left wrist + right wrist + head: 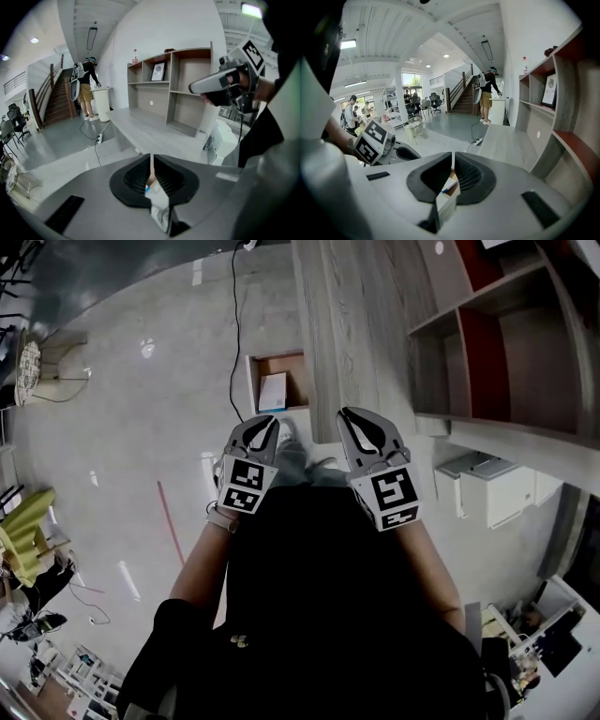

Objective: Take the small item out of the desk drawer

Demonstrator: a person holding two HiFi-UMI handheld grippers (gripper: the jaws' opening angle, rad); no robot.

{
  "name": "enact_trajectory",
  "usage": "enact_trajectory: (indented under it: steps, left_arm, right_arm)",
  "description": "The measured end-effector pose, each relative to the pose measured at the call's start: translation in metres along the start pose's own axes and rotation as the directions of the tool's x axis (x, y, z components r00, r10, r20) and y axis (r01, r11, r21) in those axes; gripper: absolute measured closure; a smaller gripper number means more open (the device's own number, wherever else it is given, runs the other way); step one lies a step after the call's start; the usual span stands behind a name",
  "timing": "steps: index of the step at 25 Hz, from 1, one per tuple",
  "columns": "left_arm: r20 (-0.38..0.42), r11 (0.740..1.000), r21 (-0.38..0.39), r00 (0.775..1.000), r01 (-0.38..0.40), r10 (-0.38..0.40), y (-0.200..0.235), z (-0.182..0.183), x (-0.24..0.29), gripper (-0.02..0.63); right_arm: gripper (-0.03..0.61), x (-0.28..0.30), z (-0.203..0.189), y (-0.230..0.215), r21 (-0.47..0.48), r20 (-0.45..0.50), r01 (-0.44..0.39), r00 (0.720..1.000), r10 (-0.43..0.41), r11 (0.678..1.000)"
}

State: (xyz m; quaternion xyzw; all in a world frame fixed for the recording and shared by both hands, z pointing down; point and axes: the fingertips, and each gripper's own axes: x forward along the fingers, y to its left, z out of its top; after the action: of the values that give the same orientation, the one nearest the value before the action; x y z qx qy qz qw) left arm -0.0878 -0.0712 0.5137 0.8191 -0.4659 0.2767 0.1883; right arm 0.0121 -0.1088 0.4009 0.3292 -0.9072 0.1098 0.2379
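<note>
The pale grey floor point(141, 427) is filling most of the head view, with a black cable point(234, 324) trailing across it. The long wood-grain counter point(347, 324) is running away from the person, and an open shelf unit point(506, 343) with red-brown backs is standing along its right side. The desk drawer point(294, 367) is standing pulled out from the counter's left edge, open to the camera. The person is holding both grippers close in front of the body, side by side and well short of the drawer. The left gripper point(270, 423) is pointing toward the drawer with its fingers point(140, 174) pressed together, nothing between them. The right gripper point(347, 414) is hovering just beside the near end of the counter, its fingers point(469, 176) likewise lying closed against each other and carrying nothing. The small item point(273, 391), a white flat piece with a blue edge, is lying inside the drawer against its left wall, untouched by either gripper. In the left gripper view, a person with a backpack point(86, 84) is standing far off by a staircase point(54, 101).
</note>
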Motion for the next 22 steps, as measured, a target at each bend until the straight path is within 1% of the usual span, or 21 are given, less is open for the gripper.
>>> enact_trajectory:
  steps: [3,6,8,10,14,17,22]
  left_arm:
    - [-0.056,0.999,-0.014,0.998,0.030,-0.031,0.018,-0.026,0.022,0.598]
    - [-0.108,0.999,-0.016,0.993,0.050,-0.051,0.038,-0.046,0.045,0.588]
    - [-0.147,0.997,-0.014,0.987,0.070,-0.072,0.048,-0.060,0.061,0.564]
    - [-0.192,0.995,-0.009,0.976,0.103,-0.103,0.054,-0.075,0.075,0.527]
    - [-0.301,0.982,0.002,0.936,0.191,-0.182,0.061,-0.105,0.103,0.455]
    - [-0.374,0.969,0.045,0.904,0.243,-0.209,0.066,-0.125,0.120,0.400]
    - [-0.469,0.942,0.118,0.854,0.313,-0.225,0.073,-0.157,0.149,0.366]
  right_arm:
    - [0.578,0.024,0.007,-0.002,-0.014,-0.043,0.001,0.999,-0.002,1.000]
    - [0.578,0.045,0.013,-0.009,-0.013,-0.066,0.026,0.997,-0.026,1.000]
    - [0.578,0.056,0.013,-0.012,-0.002,-0.079,0.046,0.996,-0.046,0.999]
    - [0.578,0.063,0.014,-0.015,0.006,-0.094,0.065,0.993,-0.065,0.998]
    - [0.578,0.075,0.010,-0.023,0.043,-0.130,0.110,0.986,-0.104,0.993]
    - [0.578,0.080,0.003,-0.026,0.100,-0.157,0.140,0.980,-0.123,0.985]
    - [0.578,0.085,-0.009,-0.034,0.118,-0.209,0.188,0.965,-0.160,0.975]
